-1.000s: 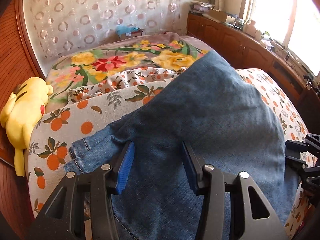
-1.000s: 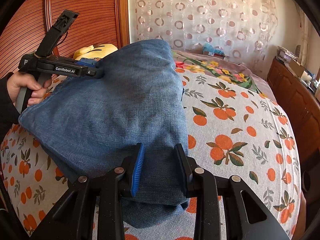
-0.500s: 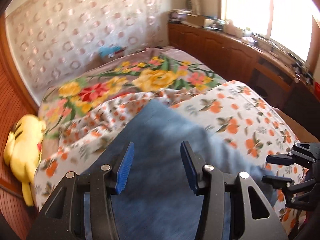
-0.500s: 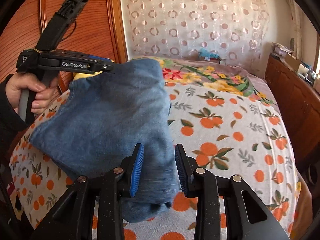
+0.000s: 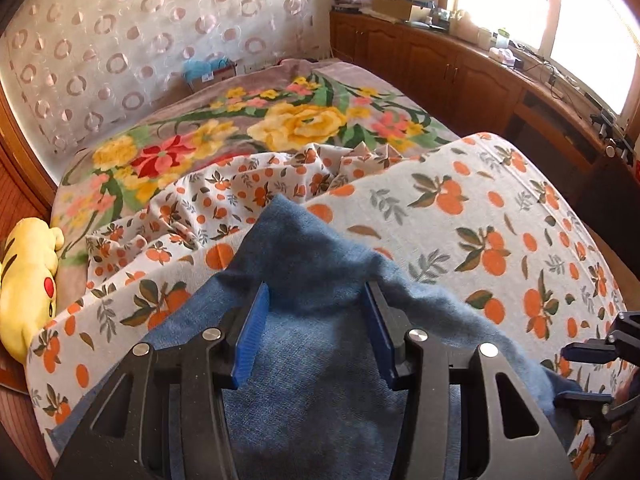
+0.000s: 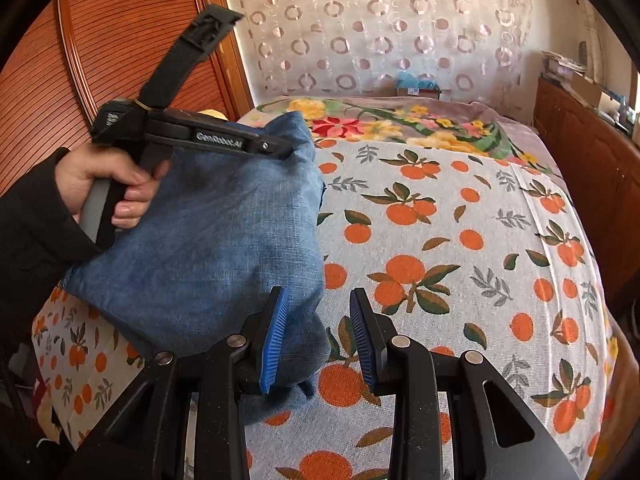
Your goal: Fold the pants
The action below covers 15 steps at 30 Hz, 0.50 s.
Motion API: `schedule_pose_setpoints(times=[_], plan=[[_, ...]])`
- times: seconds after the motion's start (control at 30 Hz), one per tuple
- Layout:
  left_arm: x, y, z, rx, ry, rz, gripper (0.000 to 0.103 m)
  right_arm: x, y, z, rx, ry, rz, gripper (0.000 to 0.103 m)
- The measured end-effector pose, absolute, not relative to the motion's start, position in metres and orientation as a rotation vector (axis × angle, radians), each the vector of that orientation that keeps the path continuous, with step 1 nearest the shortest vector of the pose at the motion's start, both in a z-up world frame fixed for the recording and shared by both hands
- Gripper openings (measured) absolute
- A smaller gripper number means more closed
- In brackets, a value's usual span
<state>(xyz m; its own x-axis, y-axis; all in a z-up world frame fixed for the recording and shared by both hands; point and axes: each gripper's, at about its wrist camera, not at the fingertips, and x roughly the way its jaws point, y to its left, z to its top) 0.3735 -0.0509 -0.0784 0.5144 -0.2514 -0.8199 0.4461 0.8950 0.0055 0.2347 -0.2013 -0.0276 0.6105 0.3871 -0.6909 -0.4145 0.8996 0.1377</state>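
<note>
Two handheld grippers sharing one bundle of blue jeans (image 5: 304,248), raised off the orange-print bedsheet (image 6: 440,240). Left gripper (image 5: 316,288) clamped on a thick bunch of denim that fills the whole gap between its blue pads (image 5: 252,332), with a peak of cloth standing up past the tips at frame centre. Seen from the right wrist, at upper left of frame, pinching the top corner of the jeans, handle wrapped by a hand (image 6: 108,184) in a black sleeve (image 6: 28,240). Right gripper (image 6: 316,296) at lower centre, jaws partway closed with a fold of denim between them: cloth flush against the left-hand pad, a strip of sheet showing before the other pad near the tips, grip apparently deeper in. In the left wrist view, at the right edge, denim drawn in a ridge straight to those jaws. Jeans hanging as a slack, roughly folded pouch between the two grips, filling the left half of the right wrist frame, lowest corner drooping below the right gripper's pads. Beyond the jeans, rumpled sheet, then a floral blanket (image 5: 280,128) across the upper middle. Yellow plush toy (image 5: 28,272) at the left edge against the bed's side. Circle-patterned curtain (image 5: 120,40) at upper left, wooden cabinets (image 5: 440,60) under a bright window at upper right.
</note>
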Motion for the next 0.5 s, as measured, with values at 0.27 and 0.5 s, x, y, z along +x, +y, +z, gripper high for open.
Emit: schedule_pose_setpoints(times=[0.27,0.5], plan=[[0.373,-0.05,-0.078,0.216,0.928,-0.425,0.05,0.231,-0.212,-0.021,0.03,0.77,0.48,0.033],[0.377,-0.047,-0.064,0.149,0.91,-0.418,0.05,0.233,-0.199,-0.033,-0.007,0.826,0.499,0.033]])
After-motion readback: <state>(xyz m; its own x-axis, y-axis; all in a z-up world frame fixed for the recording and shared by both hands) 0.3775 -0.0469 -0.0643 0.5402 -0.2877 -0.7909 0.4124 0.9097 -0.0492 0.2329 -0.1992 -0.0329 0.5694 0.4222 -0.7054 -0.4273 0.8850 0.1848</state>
